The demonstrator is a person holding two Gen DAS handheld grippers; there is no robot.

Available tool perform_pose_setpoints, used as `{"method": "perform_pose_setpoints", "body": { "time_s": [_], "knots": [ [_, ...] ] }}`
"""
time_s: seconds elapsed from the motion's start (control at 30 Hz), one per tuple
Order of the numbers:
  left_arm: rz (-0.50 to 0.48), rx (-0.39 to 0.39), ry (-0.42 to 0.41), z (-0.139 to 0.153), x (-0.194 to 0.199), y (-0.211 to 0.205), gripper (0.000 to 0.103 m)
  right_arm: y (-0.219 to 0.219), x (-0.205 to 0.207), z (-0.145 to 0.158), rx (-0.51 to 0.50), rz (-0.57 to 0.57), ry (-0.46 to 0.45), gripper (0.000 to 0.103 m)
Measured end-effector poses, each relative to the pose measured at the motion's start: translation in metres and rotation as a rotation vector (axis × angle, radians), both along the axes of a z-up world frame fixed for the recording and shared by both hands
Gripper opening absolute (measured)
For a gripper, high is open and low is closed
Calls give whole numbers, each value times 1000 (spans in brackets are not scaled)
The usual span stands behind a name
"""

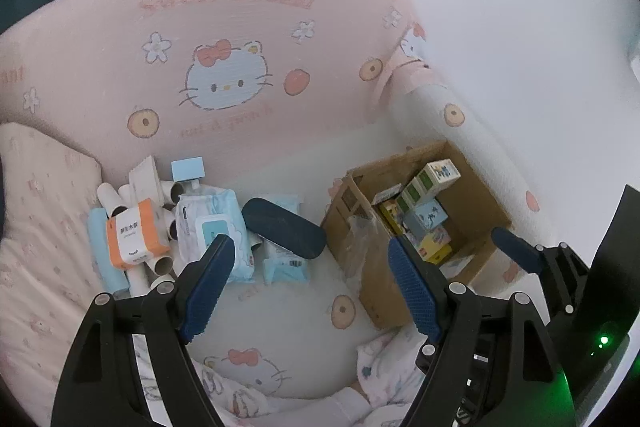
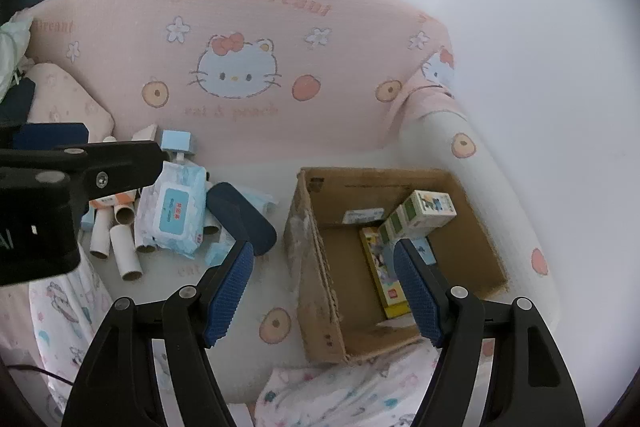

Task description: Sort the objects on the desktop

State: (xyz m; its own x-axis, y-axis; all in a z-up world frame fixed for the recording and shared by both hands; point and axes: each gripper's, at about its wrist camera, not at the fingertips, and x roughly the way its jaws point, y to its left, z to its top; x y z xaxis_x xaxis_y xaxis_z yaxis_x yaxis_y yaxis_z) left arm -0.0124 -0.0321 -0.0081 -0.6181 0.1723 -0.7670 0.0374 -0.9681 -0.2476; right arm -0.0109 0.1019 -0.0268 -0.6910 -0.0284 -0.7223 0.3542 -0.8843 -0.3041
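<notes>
orange tissue pack [image 1: 136, 237] unobstructed in left view

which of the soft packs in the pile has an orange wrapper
The tissue pack at the pile's left, lying on the cardboard tubes. The wipes pack and the small packs beside it are blue and white.

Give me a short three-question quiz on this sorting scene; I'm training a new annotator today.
1. True or false: the cardboard box is empty.
2. What lies directly between the wipes pack and the box?
A. dark blue case
B. orange pack
C. paper tubes
3. Fill in: the jaws of the left gripper and right gripper are both ____.

Key:
1. False; it holds several small cartons.
2. A
3. open, with nothing held
</notes>
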Motion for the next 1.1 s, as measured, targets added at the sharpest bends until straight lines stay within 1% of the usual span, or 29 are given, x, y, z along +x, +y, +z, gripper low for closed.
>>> {"method": "perform_pose_setpoints", "body": {
  "time_s": [0.07, 0.17, 0.27, 0.33, 0.37, 0.43, 0.5, 0.53, 0.63, 0.67, 0.73, 0.77, 0.9, 0.97, 1.03, 1.1],
  "knots": [
    [8, 28, -3, -3, -2, -7, 80, -6, -2, -3, -8, 11, -3, 71],
    [24, 55, -20, -11, -6, -19, 75, -14, -11, -11, -9, 39, -36, 71],
    [59, 63, -43, -20, -9, -32, 67, -24, -17, -20, 0, 62, -49, 71],
    [88, 78, -55, -27, -10, -45, 60, -29, -21, -25, 6, 70, -52, 71],
    [106, 89, -60, -30, -12, -51, 58, -33, -22, -26, 2, 75, -51, 71],
    [141, 120, -61, -36, -13, -67, 51, -38, -26, -28, -13, 89, -54, 71],
    [184, 149, -67, -44, -16, -82, 45, -49, -29, -31, -32, 105, -64, 71],
    [213, 160, -74, -50, -17, -91, 41, -55, -32, -34, -47, 117, -70, 71],
    [293, 212, -76, -70, -20, -118, 35, -71, -38, -39, -83, 155, -73, 71],
    [304, 235, -66, -74, -20, -124, 35, -78, -40, -43, -95, 169, -73, 71],
    [333, 304, -43, -87, -22, -142, 34, -90, -47, -48, -111, 187, -80, 71],
    [343, 317, -41, -92, -23, -148, 34, -97, -50, -52, -126, 202, -82, 71],
    [384, 316, -26, -115, -25, -169, 34, -120, -66, -65, -169, 216, -90, 71],
    [375, 327, -9, -123, -26, -176, 34, -127, -75, -71, -189, 216, -93, 71],
    [361, 342, 15, -132, -30, -183, 34, -134, -84, -76, -223, 229, -97, 71],
    [339, 351, 73, -140, -32, -188, 34, -142, -92, -82, -240, 234, -106, 71]
  ]
}}
